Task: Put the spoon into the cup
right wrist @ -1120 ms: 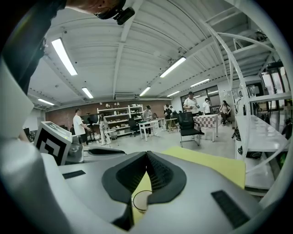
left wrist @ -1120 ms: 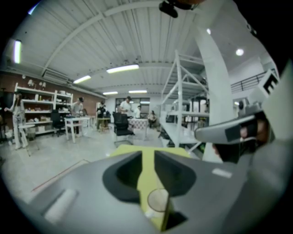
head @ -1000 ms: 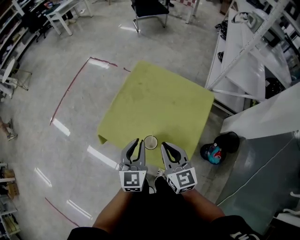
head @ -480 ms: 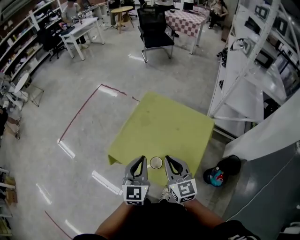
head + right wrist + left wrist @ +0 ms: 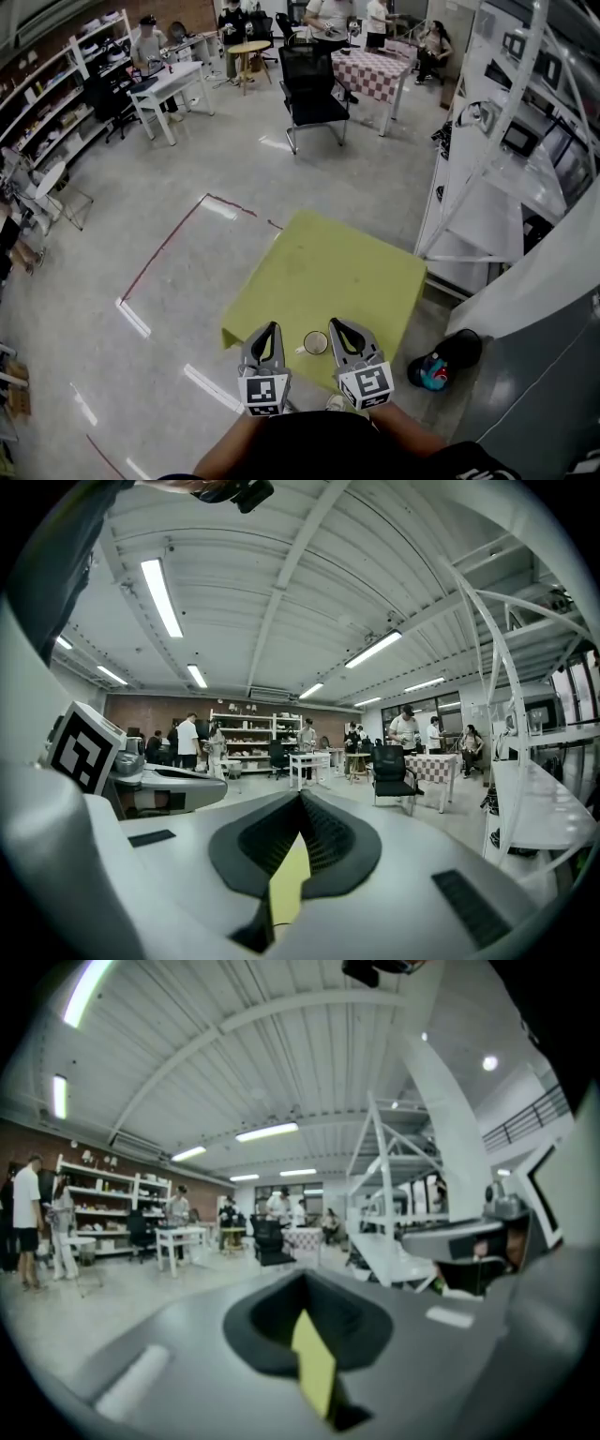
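Observation:
A small cup (image 5: 316, 343) stands near the front edge of the yellow-green table (image 5: 328, 267) in the head view. A pale stub sticks out at its left side; I cannot tell if it is a handle or the spoon, and I see no spoon elsewhere. My left gripper (image 5: 267, 329) hangs just left of the cup and my right gripper (image 5: 337, 325) just right of it, both shut and empty. Both gripper views look level across the room. In them the left gripper (image 5: 302, 1275) and the right gripper (image 5: 301, 794) show closed jaws with a thin sliver of yellow between.
A white metal rack (image 5: 487, 187) stands close to the table's right side. A dark bag with a colourful toy (image 5: 441, 361) lies on the floor at the right front corner. A black office chair (image 5: 314, 89) is beyond the table. Red tape (image 5: 169, 242) marks the floor on the left. People stand at far desks.
The head view has tilted up, so more of the room shows and the table, cup and grippers sit lower in the picture. Both grippers stay shut on either side of the cup.

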Demonstrator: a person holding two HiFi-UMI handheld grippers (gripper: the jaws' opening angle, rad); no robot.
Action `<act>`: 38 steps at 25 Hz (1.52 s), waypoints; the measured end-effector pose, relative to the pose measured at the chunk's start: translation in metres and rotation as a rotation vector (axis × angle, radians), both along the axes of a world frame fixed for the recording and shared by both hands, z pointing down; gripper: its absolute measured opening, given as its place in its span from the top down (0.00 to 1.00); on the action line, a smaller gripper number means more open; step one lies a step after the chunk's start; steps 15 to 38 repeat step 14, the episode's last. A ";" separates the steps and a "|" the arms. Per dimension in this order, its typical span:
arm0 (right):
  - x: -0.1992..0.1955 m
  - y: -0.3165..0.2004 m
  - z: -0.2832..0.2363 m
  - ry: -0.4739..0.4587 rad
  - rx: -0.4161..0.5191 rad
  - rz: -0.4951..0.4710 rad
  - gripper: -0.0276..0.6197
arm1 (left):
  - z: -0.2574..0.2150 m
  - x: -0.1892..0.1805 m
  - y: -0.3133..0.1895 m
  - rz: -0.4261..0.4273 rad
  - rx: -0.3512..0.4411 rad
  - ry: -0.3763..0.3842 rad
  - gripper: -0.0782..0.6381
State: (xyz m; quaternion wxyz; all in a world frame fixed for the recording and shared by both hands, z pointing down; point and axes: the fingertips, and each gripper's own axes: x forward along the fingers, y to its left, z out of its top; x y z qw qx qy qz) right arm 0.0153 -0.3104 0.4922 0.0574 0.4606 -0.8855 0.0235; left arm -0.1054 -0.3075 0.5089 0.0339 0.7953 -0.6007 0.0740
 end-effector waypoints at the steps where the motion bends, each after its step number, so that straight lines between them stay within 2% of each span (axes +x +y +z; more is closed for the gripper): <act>1: 0.001 0.000 0.001 0.004 0.000 0.000 0.95 | 0.000 0.000 0.000 -0.001 0.000 0.002 0.88; 38: 0.001 -0.005 0.000 0.032 0.011 -0.015 0.95 | 0.001 0.003 0.000 0.013 -0.001 0.008 0.88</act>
